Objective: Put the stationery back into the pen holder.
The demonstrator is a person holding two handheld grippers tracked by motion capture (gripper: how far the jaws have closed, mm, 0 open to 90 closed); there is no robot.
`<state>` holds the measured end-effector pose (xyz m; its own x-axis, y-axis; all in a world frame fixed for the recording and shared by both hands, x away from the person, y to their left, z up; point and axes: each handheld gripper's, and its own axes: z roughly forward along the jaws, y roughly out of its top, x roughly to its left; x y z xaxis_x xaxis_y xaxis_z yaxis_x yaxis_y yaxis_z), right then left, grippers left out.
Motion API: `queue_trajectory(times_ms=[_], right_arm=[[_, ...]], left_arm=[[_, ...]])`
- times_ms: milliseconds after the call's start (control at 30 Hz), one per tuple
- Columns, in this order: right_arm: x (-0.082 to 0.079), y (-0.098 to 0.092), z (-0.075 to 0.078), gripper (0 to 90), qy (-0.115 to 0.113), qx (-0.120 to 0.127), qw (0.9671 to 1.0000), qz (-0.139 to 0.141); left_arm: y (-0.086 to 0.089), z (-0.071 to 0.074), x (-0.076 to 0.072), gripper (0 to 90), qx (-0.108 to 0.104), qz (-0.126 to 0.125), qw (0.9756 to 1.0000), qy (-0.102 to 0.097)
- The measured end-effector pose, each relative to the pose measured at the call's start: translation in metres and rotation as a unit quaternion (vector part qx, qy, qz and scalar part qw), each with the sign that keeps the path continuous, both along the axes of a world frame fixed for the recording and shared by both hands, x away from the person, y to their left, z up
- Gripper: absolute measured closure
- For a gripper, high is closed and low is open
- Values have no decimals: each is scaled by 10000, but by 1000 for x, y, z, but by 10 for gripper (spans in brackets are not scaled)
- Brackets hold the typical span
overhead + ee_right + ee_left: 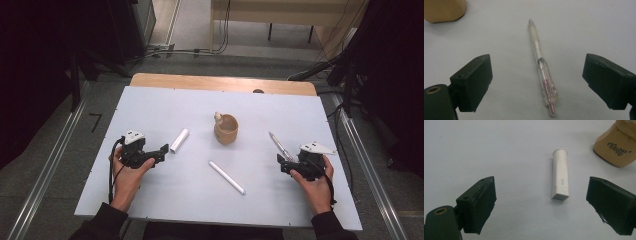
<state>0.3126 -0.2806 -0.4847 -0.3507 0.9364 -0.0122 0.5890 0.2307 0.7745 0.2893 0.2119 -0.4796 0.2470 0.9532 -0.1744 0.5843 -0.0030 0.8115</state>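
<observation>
— White plastic cap, short and tubular, flared at the far end, squared at the near end; lying flat just right of centre in the left gripper view, near the middle of the high view, just beyond the left gripper. Spread wide, that gripper, with black pads either side and nothing between them but the cap ahead.

— And lower right in the high view?

— Right gripper, likewise parted, clasping nothing. Clear plastic pen with a frosted grip and a reddish core, stretching from bottom centre of the right gripper view up toward its tip at upper centre, flat on the pale grey table.

— Handling?

— Probably light and rigid, both. Smooth and round, so likely to roll or slip under a skewed pinch. Best taken across the clear barrel, about mid-length; the cap across its straight middle, away from the flare.

— Anything else about?

— Tan paper cup at centre, upright, well apart from both grippers. Long white stick lying slantwise below it, untouched.
</observation>
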Motion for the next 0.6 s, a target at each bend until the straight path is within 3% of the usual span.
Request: queue_trajectory(times_ms=[600], right_arm=[[27,-1,-1,119,-28,209,9995,-245]], left_arm=[[-3,-2,3,102,-4,-52,10000,5]])
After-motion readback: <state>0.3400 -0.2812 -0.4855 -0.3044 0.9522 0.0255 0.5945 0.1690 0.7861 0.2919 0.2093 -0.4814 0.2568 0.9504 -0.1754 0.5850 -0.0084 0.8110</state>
